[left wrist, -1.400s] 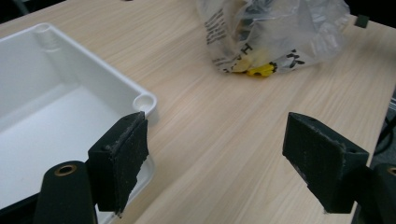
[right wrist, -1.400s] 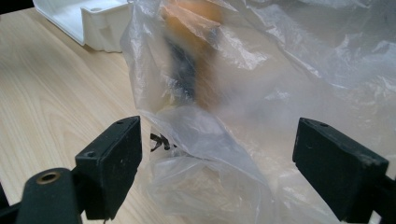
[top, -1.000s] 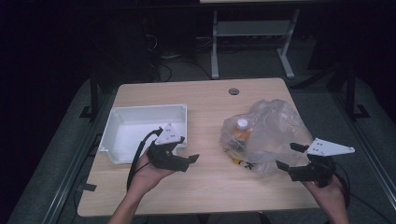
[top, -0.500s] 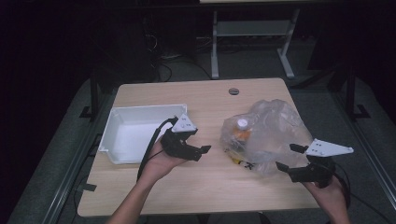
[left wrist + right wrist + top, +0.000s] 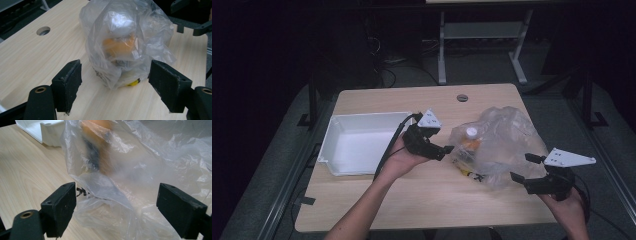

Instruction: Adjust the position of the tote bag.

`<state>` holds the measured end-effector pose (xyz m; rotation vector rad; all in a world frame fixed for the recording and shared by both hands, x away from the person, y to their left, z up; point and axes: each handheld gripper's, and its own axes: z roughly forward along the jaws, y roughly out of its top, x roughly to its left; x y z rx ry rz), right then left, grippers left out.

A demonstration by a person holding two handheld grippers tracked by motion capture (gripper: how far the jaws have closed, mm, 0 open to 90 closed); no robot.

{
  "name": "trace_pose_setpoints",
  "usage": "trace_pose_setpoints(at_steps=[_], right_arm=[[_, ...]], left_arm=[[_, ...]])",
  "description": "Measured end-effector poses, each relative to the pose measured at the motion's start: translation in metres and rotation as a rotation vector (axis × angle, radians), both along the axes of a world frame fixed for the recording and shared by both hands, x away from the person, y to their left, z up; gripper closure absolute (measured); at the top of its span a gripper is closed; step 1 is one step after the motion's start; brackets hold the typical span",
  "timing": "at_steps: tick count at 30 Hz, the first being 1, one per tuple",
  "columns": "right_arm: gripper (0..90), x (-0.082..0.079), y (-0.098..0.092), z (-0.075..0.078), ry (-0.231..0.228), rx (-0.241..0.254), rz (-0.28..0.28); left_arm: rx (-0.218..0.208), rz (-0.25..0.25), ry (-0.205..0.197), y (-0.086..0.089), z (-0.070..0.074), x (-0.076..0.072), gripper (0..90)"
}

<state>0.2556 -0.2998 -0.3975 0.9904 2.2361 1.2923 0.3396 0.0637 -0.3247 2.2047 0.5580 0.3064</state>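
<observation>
I am holding my left claw [image 5: 447, 149] wide beside the crinkled clear plastic bag [image 5: 502, 145], right claw [image 5: 523, 167] wide too; thin film, seemingly around an orange-labelled bottle [image 5: 118, 46], could slip or tear.

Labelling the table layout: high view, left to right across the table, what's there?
white tray → left gripper → clear plastic bag → right gripper, at the bag's right edge. Both grippers open.
</observation>
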Motion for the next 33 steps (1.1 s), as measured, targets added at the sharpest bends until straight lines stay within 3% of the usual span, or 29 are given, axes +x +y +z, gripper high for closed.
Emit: trace_pose_setpoints(at_steps=[5,11,15,25,33], right_arm=[[18.3,0.002,-0.002,0.002,-0.021,0.023,0.0],[18.1,0.003,-0.003,0.001,-0.014,0.025,0.001],[18.3,0.003,-0.004,0.003,-0.023,0.026,-0.006],[18.4,0.004,-0.006,0.003,-0.022,0.029,-0.006],[18.4,0.004,-0.007,0.002,-0.017,0.033,-0.008]], left_arm=[[-0.015,0.016,0.01,-0.005,-0.004,0.008,25.8],[-0.026,0.025,0.026,-0.01,-0.006,0.018,26.4],[-0.01,0.024,0.015,-0.016,-0.005,0.022,27.4],[-0.019,0.032,0.048,-0.023,-0.007,0.036,28.9],[0.002,0.018,0.052,-0.03,-0.008,0.039,33.1]])
